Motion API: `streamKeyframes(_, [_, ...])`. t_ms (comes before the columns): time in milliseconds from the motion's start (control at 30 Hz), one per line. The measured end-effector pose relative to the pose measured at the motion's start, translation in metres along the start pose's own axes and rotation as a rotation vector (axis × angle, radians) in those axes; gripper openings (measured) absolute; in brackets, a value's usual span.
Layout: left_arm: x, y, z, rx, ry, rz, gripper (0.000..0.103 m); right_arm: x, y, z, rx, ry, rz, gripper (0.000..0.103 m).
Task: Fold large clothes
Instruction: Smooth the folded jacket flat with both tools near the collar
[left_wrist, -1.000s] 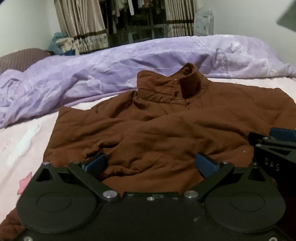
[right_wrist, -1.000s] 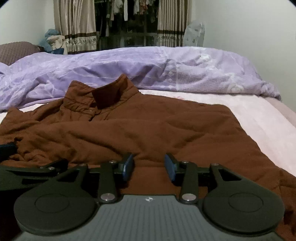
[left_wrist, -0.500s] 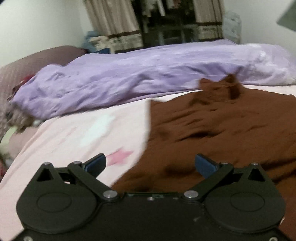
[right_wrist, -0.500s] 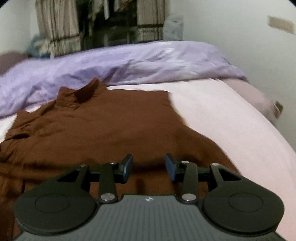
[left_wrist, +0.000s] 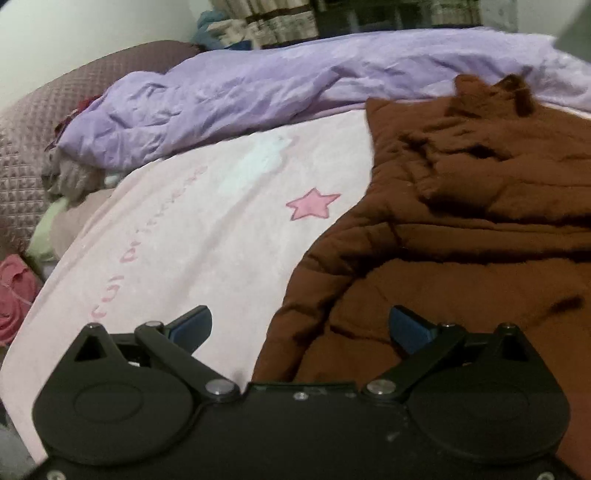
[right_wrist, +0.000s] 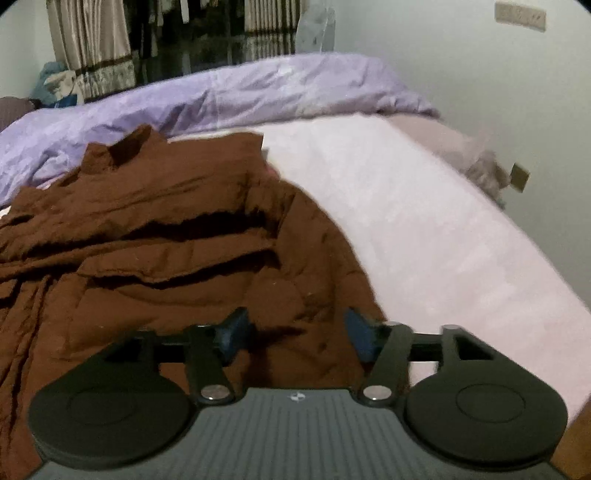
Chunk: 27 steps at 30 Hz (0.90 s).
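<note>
Your brown jacket (right_wrist: 155, 236) looks soft, bulky (padded); grab edges: left gripper (left_wrist: 299, 328) apart at seven o'clock, right gripper (right_wrist: 295, 332) opening, empty, at five.

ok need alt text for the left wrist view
A rumpled brown jacket lies on a pink bedsheet printed with a pink star. The open left gripper hangs over the jacket's edge; a crumpled purple duvet lies behind.

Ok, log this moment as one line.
garment: brown jacket on bed, rumpled | left gripper: open, empty | right gripper: opening, empty
</note>
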<state>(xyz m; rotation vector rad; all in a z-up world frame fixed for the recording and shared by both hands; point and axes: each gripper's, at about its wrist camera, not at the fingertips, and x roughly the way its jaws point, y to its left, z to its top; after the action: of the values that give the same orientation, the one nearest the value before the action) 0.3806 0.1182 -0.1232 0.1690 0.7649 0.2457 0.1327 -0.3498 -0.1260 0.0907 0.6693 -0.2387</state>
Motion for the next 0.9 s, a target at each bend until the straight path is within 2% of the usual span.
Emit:
streamKeyframes(33, [-0.014,0.009,-0.009,-0.004,-0.009,-0.032,0.103,-0.008,-0.004,-0.004,-0.008,-0.015,-0.005,0.09])
streamKeyframes(67, [-0.021,0.016,-0.014,-0.001,-0.015,-0.046,0.103,-0.015,-0.007,-0.008,-0.02,-0.022,-0.008,0.09])
streamKeyframes(167, [-0.041,0.042,-0.034,0.02,-0.033,-0.035,0.103,-0.028,-0.018,-0.02,-0.053,0.008,-0.019,0.092])
streamKeyframes(200, [-0.045,0.048,-0.042,0.029,-0.027,-0.063,0.103,-0.028,-0.021,-0.025,-0.066,0.031,-0.023,0.093])
streamKeyframes(333, [-0.047,0.056,-0.062,0.055,0.078,-0.168,0.103,-0.017,-0.028,-0.04,-0.095,0.12,-0.033,0.096])
streamKeyframes(433, [-0.038,0.051,-0.078,0.074,0.123,-0.192,0.103,-0.013,-0.035,-0.046,-0.055,0.11,0.008,0.101])
streamKeyframes(500, [-0.035,0.056,-0.085,0.011,0.127,-0.21,0.103,-0.009,-0.041,-0.045,-0.033,0.123,0.019,0.103])
streamKeyframes(567, [-0.033,0.064,-0.091,-0.084,0.166,-0.246,0.103,-0.012,-0.048,-0.045,0.005,0.142,0.04,0.103])
streamKeyframes(633, [-0.034,0.069,-0.099,-0.115,0.177,-0.273,0.103,-0.014,-0.05,-0.046,-0.012,0.157,0.064,0.103])
streamKeyframes(733, [-0.041,0.069,-0.101,-0.037,0.181,-0.317,0.103,-0.014,-0.054,-0.048,-0.025,0.17,0.093,0.103])
streamKeyframes(767, [-0.047,0.073,-0.101,0.001,0.186,-0.325,0.103,-0.016,-0.055,-0.048,-0.018,0.174,0.099,0.103])
streamKeyframes(900, [-0.069,0.111,-0.101,0.035,0.179,-0.238,0.103,-0.016,-0.056,-0.051,-0.019,0.168,0.1,0.103])
